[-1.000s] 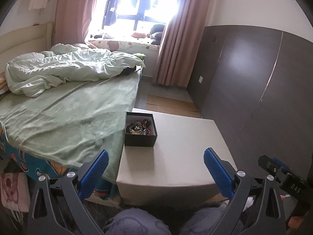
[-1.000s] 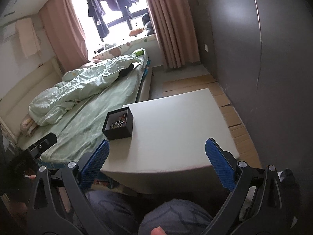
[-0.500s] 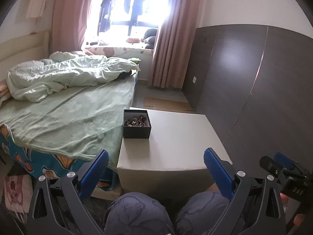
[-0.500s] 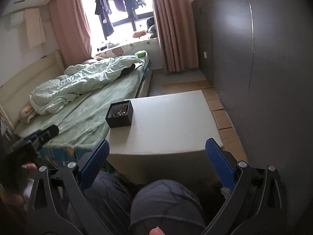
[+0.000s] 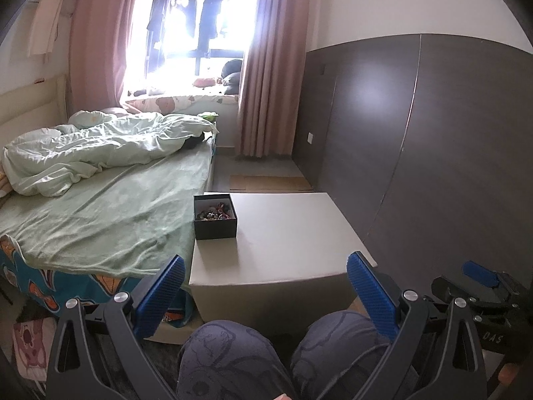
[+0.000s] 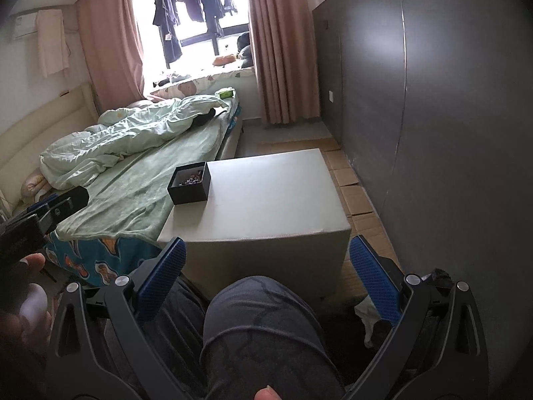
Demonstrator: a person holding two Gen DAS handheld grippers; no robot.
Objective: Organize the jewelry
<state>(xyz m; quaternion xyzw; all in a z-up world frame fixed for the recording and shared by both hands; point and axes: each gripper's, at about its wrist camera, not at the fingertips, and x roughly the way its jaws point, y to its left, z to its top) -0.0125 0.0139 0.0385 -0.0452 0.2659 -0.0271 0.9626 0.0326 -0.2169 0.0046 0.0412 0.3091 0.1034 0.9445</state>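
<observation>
Ahead of both grippers, well apart, a small black box [image 5: 215, 215] sits on the near-left corner of a pale table [image 5: 293, 233], beside the bed [image 5: 100, 213]. Jewelry [image 5: 215, 211] lies tangled inside it. Likely light, small, slippery pieces, with chains that snag; best pinched one at a time at a bead or clasp. Left gripper [image 5: 265, 295] gapes wide, holding nothing. Right gripper [image 6: 266, 281] likewise, over the knees.
</observation>
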